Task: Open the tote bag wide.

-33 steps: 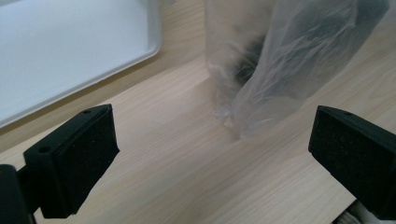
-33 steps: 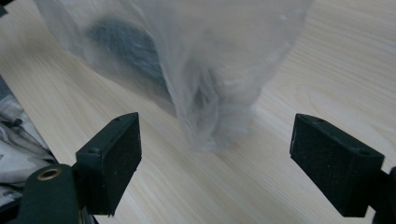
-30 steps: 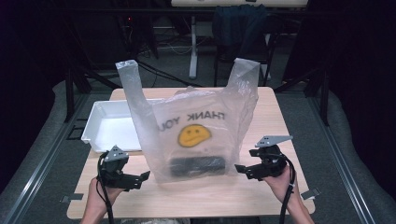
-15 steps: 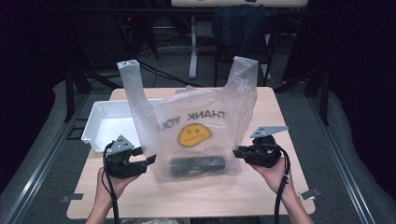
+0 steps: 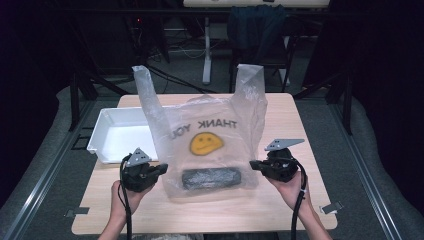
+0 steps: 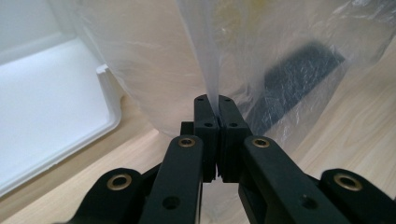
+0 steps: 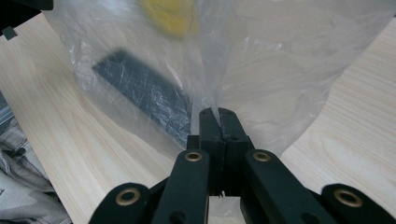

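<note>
At the centre of the high view a clear plastic bag (image 5: 210, 145) with a yellow smiley stands on the wooden table (image 5: 300, 125), a dark block (image 5: 211, 178), perhaps foam, inside at its bottom. The left gripper (image 5: 161, 171) and right gripper (image 5: 254, 165) have just closed, each pinching a lower side edge of the bag; a white tray (image 5: 117, 135) lies left of it

Translucent whitish plastic bag (image 5: 210, 140) showing yellow smiley face and dark mirrored "THANK YOU" lettering, sitting between black left gripper (image 5: 161, 170) and black right gripper (image 5: 254, 164). Flat black rectangular object (image 5: 211, 178) showing dark through film, between both grippers. White shallow plastic tray (image 5: 116, 134) lying beyond left gripper. Pale wood-grain table (image 5: 280, 210) showing light streaks beneath both grippers.
</note>
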